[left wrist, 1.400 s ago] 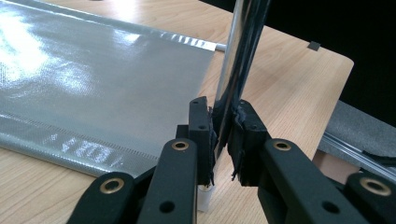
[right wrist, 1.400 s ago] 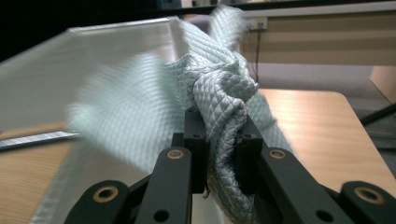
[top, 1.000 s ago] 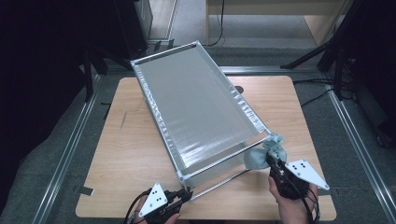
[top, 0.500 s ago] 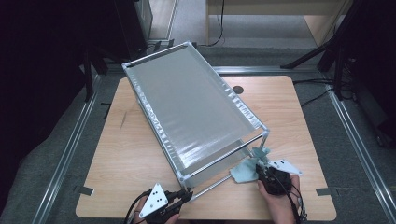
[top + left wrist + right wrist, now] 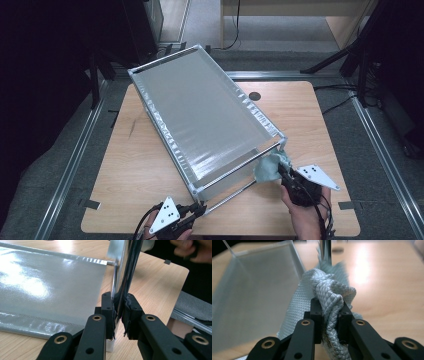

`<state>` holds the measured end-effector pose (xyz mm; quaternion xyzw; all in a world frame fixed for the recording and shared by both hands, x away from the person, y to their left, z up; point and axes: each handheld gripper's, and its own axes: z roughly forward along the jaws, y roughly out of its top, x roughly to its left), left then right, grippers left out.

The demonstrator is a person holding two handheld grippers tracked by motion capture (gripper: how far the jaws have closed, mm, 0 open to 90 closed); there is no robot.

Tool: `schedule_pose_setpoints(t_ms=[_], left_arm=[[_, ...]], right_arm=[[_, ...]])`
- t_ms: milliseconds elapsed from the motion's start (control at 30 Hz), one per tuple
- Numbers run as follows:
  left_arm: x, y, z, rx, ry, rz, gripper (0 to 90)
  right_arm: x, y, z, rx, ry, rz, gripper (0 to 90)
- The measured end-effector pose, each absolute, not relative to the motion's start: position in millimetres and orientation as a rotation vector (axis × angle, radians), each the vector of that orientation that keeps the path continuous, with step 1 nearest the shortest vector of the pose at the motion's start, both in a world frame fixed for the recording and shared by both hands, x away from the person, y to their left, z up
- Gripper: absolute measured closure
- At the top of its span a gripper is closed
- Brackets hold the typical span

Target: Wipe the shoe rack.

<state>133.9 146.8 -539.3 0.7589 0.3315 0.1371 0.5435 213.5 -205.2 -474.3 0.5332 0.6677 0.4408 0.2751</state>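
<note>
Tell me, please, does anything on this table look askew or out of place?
Yes: the silver rack lies on its side, skewed diagonally across the wooden table. The left tool clamps its near rod, and the right tool grips a bunched blue-grey cloth against its corner.

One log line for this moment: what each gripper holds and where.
left gripper: shut on rack's metal rod | right gripper: shut on cloth, at rack near corner post | table: wooden

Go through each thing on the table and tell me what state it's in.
Rack: lying tilted on the table, silver fabric taut.
Cloth: bunched, pressed against the rack's corner.
Left gripper: shut on the rack's pole.
Right gripper: shut on the cloth.
</note>
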Motion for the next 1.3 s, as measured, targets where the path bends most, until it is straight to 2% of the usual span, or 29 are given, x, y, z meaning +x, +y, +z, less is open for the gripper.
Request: schedule_pose_setpoints(t_ms=[133,367,867,1300], left_arm=[[134,147,-540,1.798,0.788,0.327,80.6],[134,147,-540,1.796,0.789,0.326,80.6],[134,147,-540,1.800,0.786,0.329,80.6],[133,147,-539,1.807,0.790,0.338,80.6]], right_arm=[[204,-207,-444,1.363,1.696,1.296,79.5],[198,-197,-432,1.259,1.656,1.345,79.8],[229,-183,-509,1.340,1.878,1.135,79.8],[244,-148,-548,1.226,2.119,0.903,79.4]])
